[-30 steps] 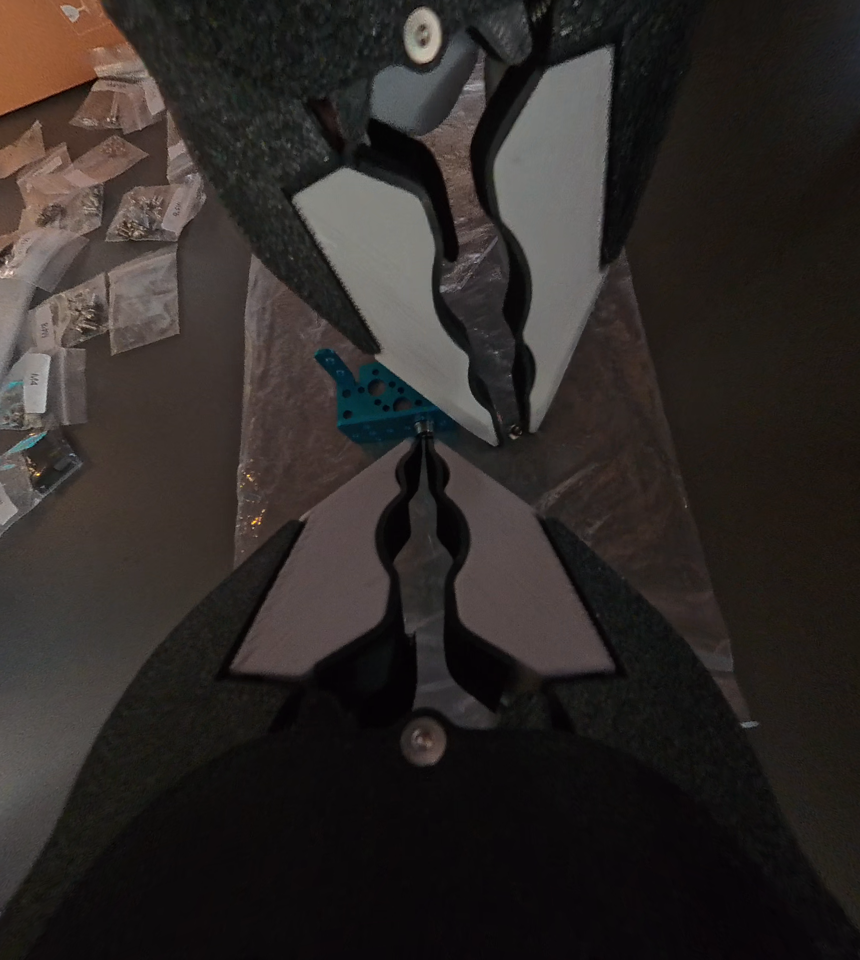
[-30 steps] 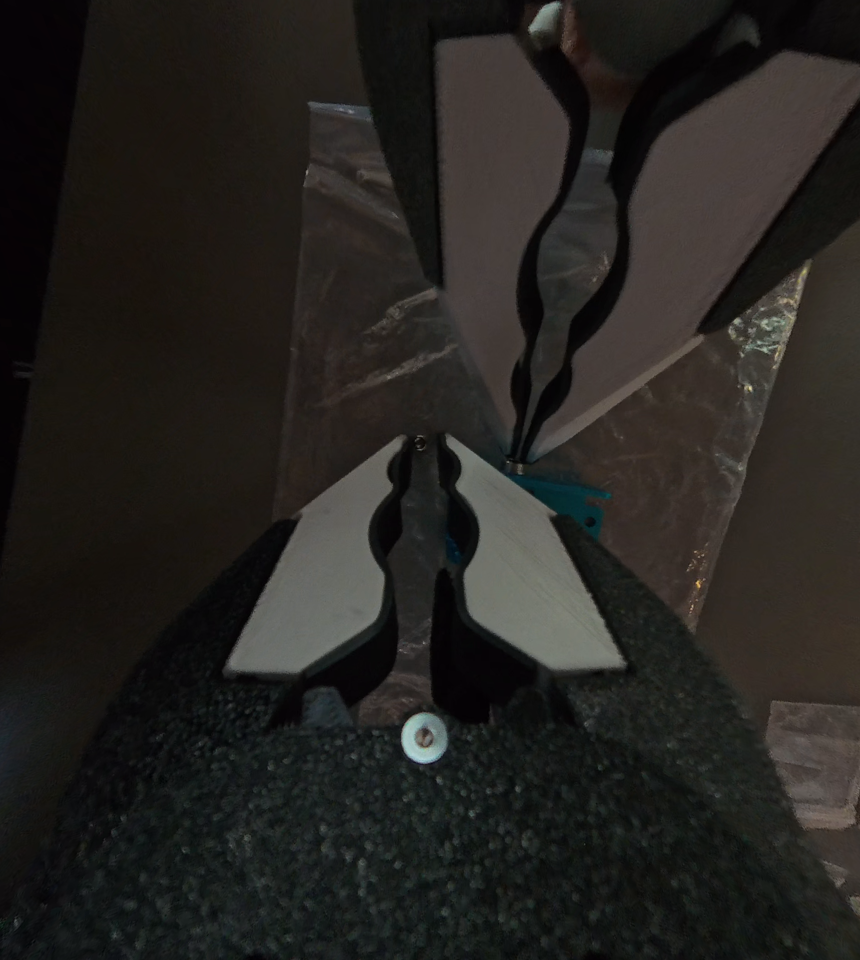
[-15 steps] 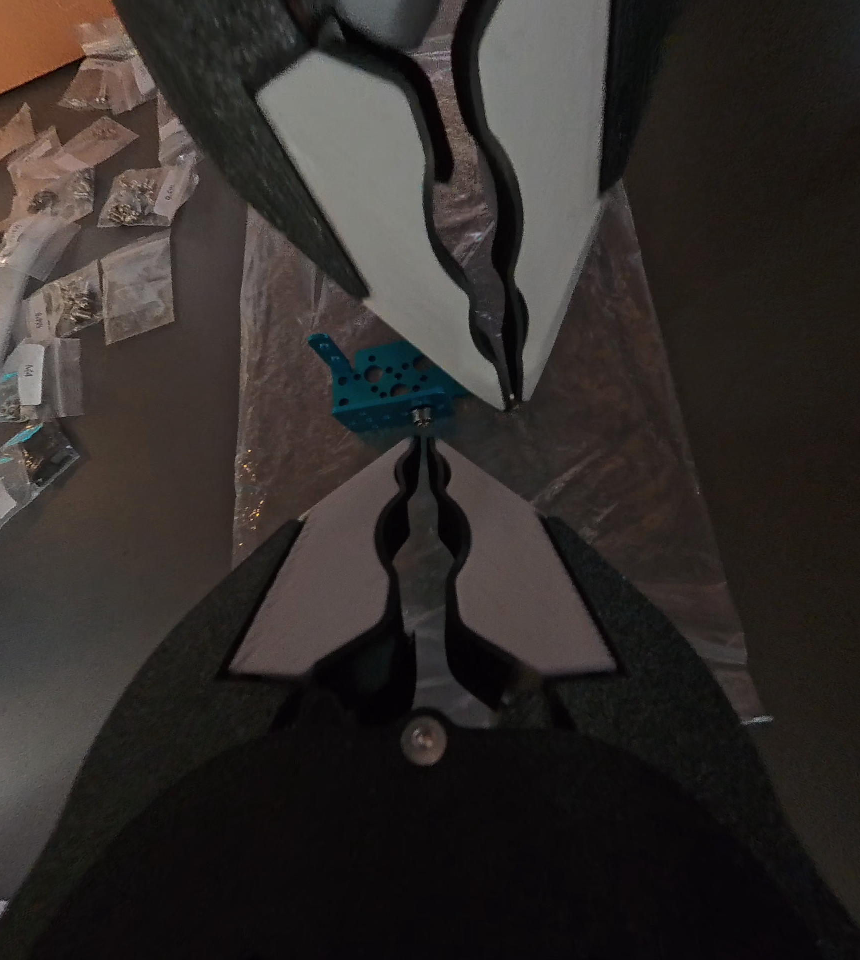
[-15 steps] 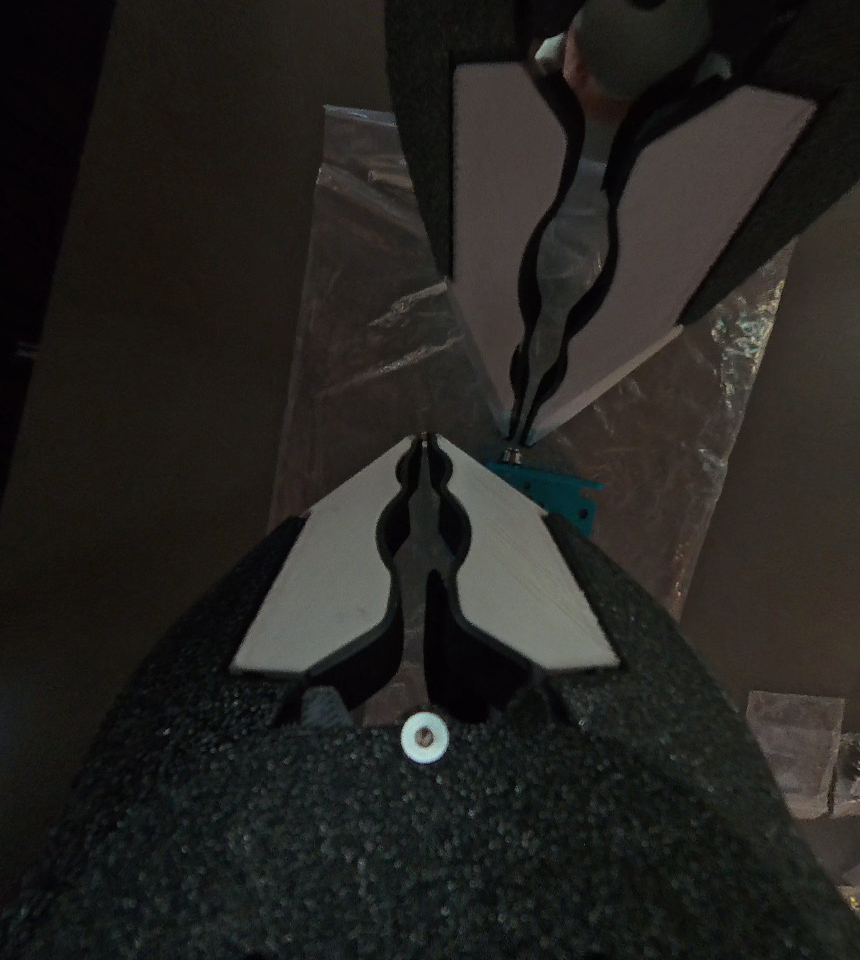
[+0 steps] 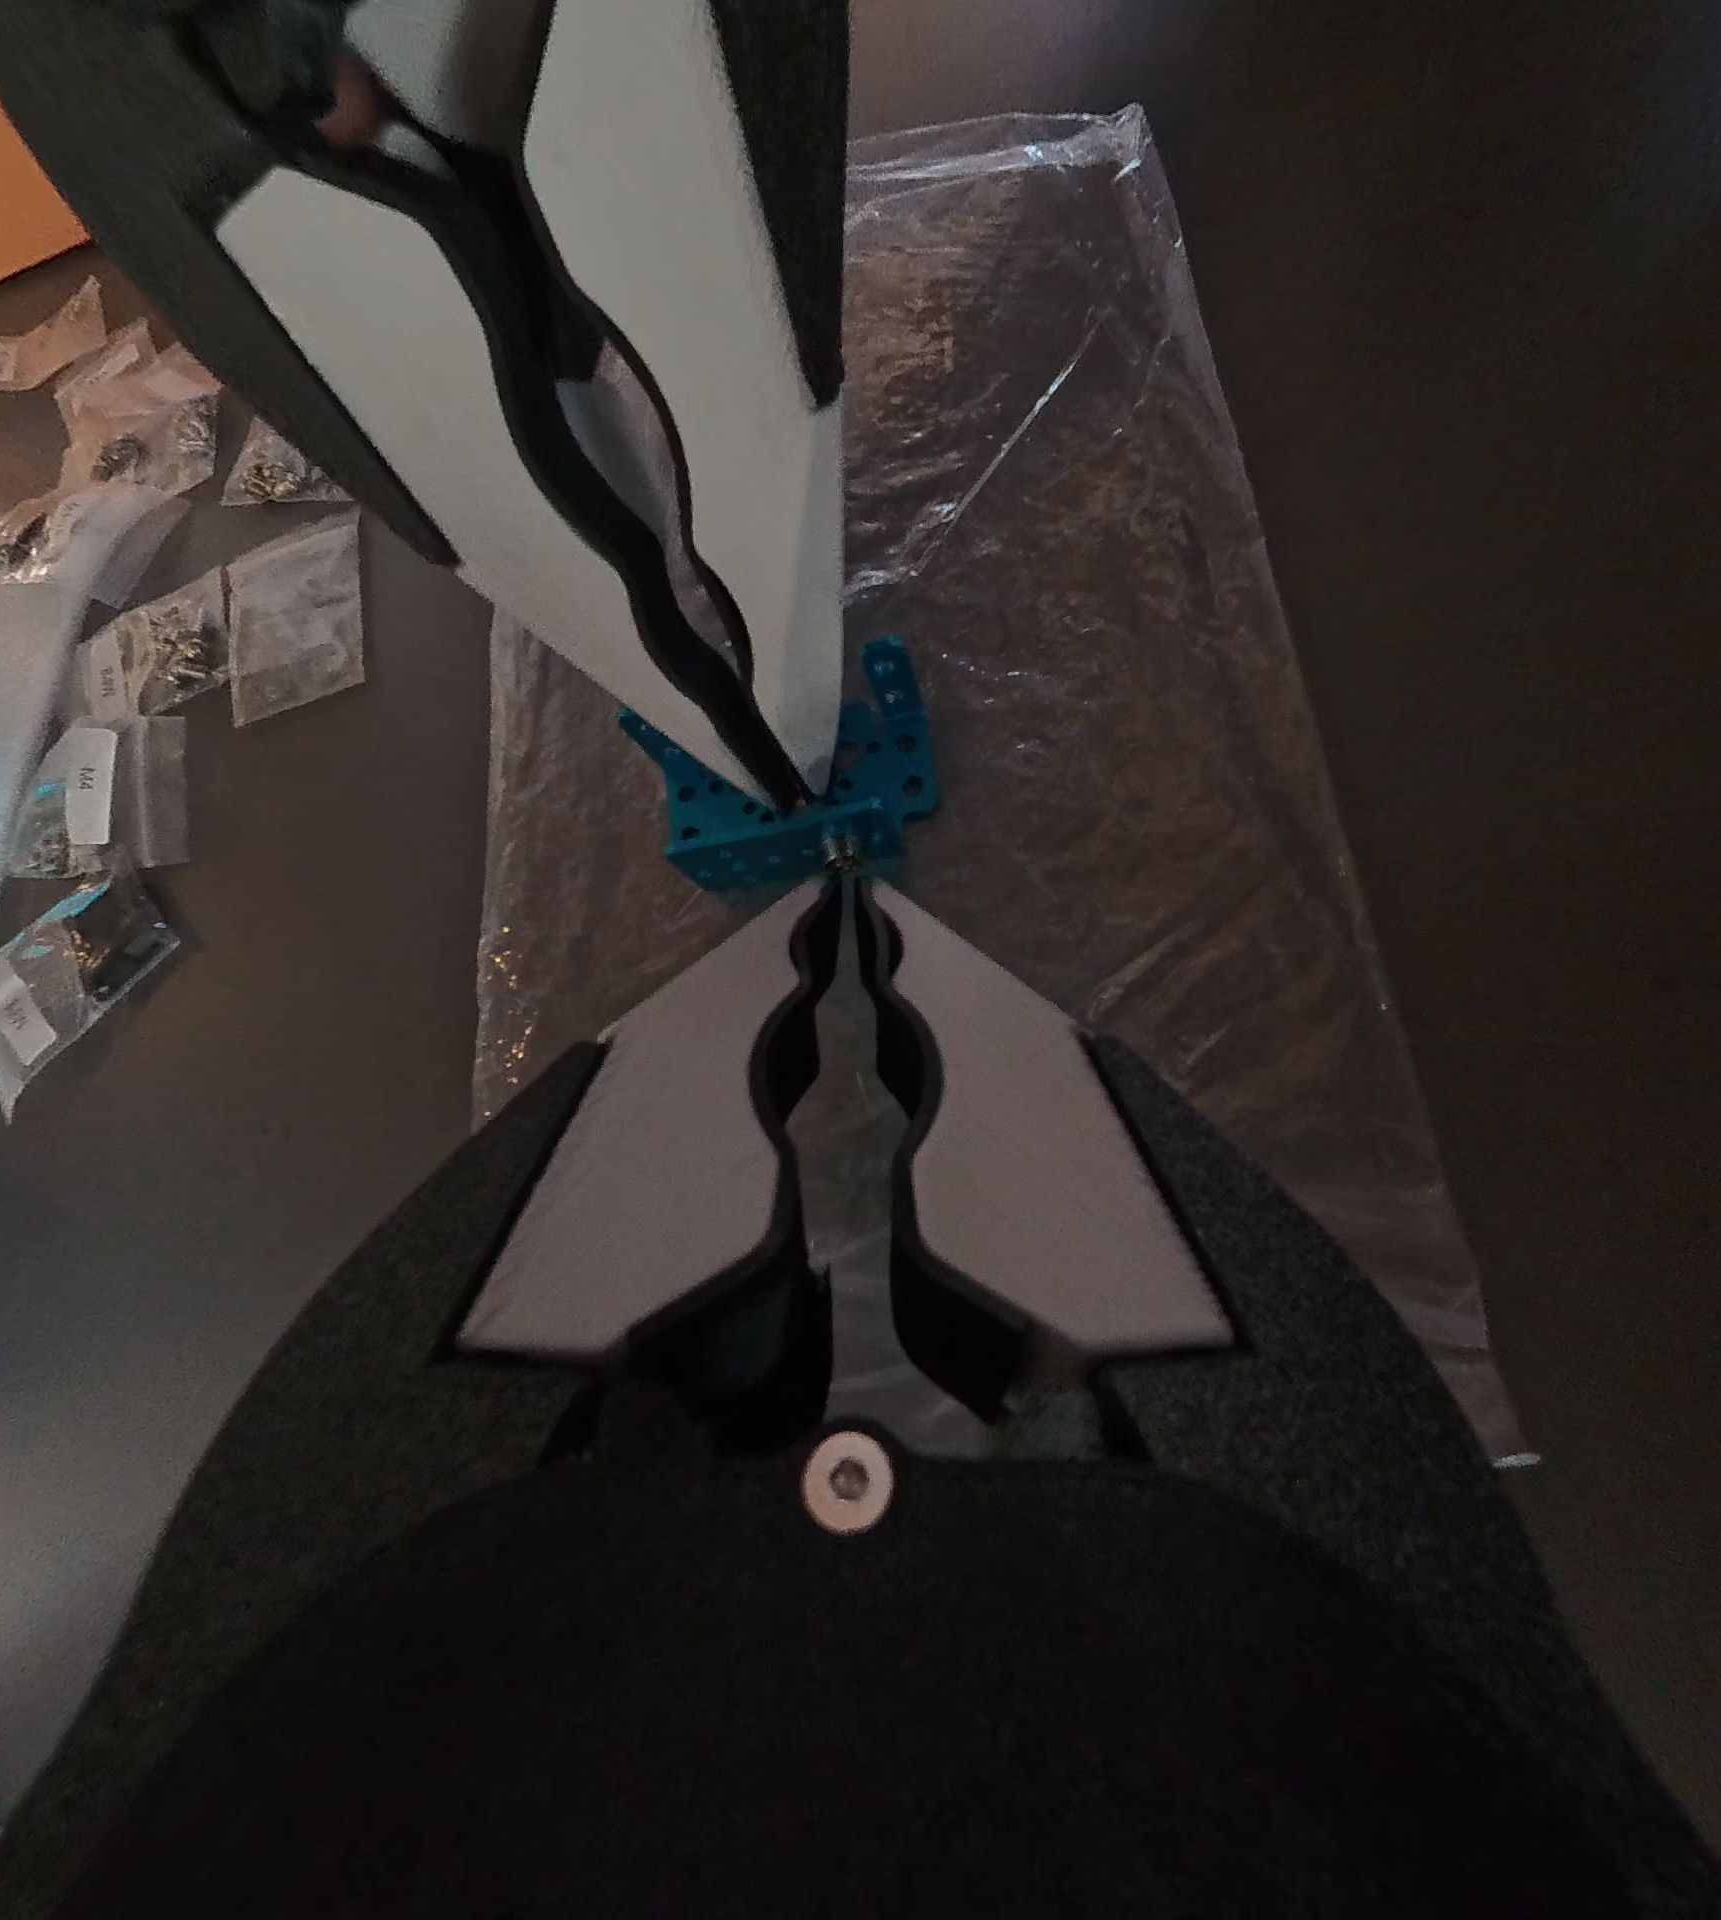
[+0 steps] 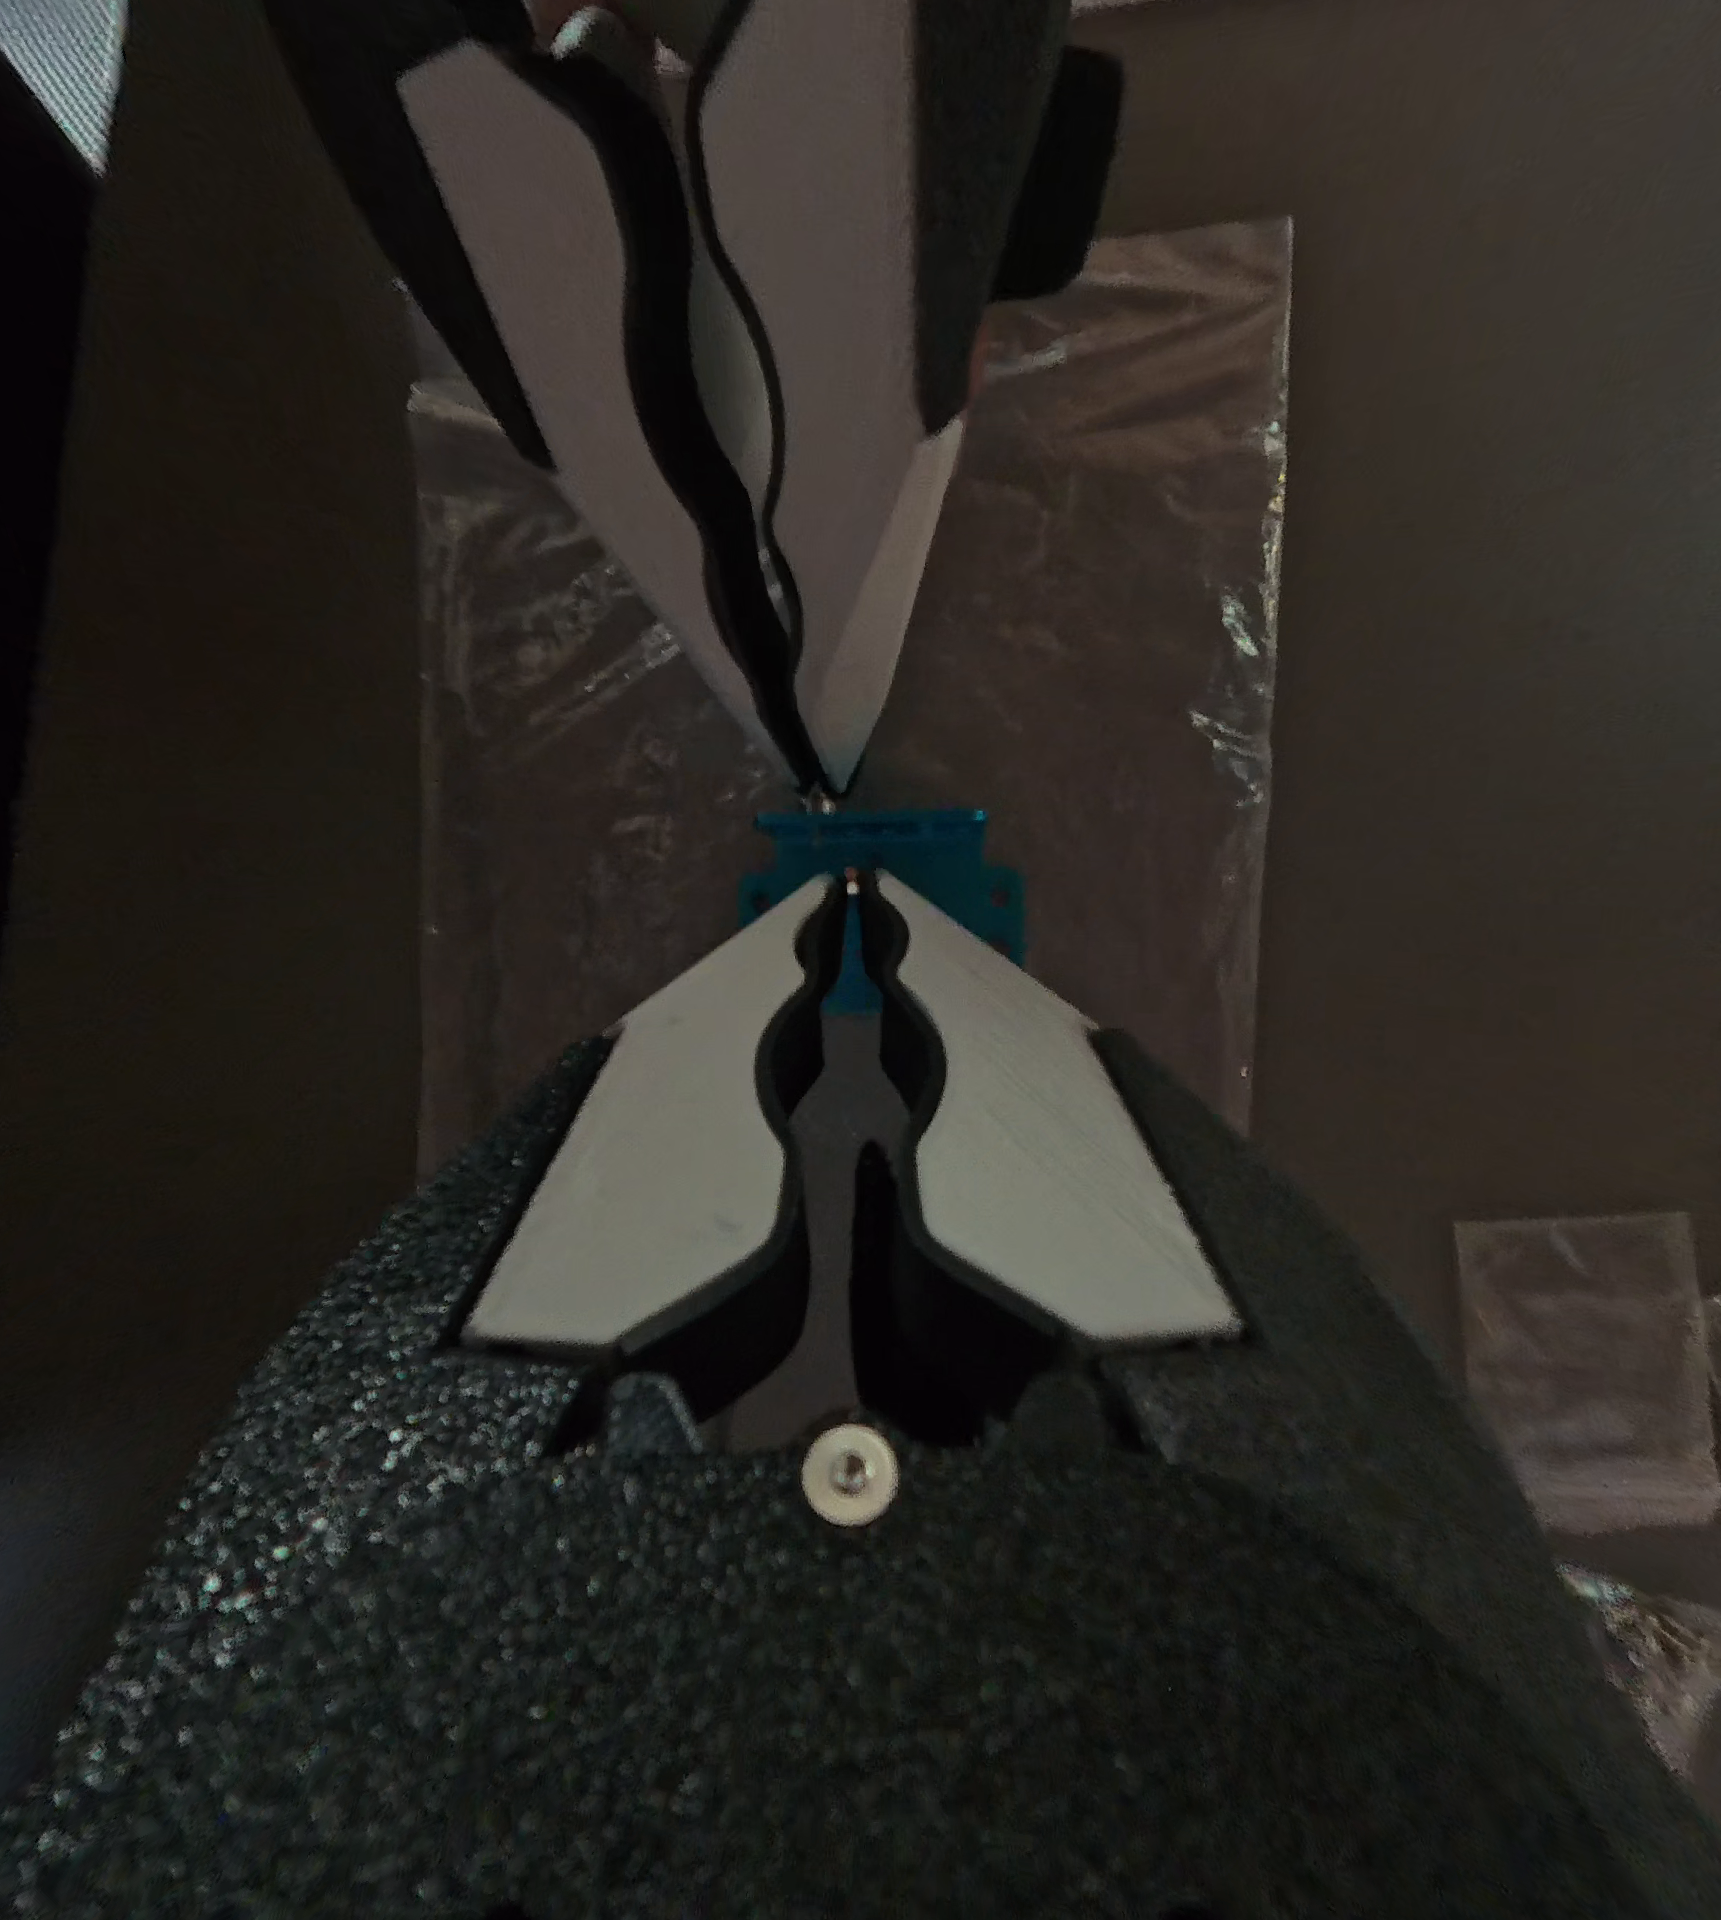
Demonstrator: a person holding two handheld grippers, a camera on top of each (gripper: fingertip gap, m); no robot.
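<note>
my left tongs (image 5: 843, 883) pinched on small screw (image 5: 841, 854) at blue bracket (image 5: 783, 831) – right tongs (image 6: 851, 883) nipping tiny fastener (image 6: 852, 871) – bracket on plastic bag (image 5: 1095, 623), bench; neither seated.

Two tongs, one blue perforated bracket (image 5: 783, 831), one clear plastic sheet (image 5: 1147, 623), and roughly a dozen small hardware bags (image 5: 295, 623) far left.

Blue perforated bracket (image 5: 794, 821) on plastic sheet (image 5: 1147, 623)
</note>
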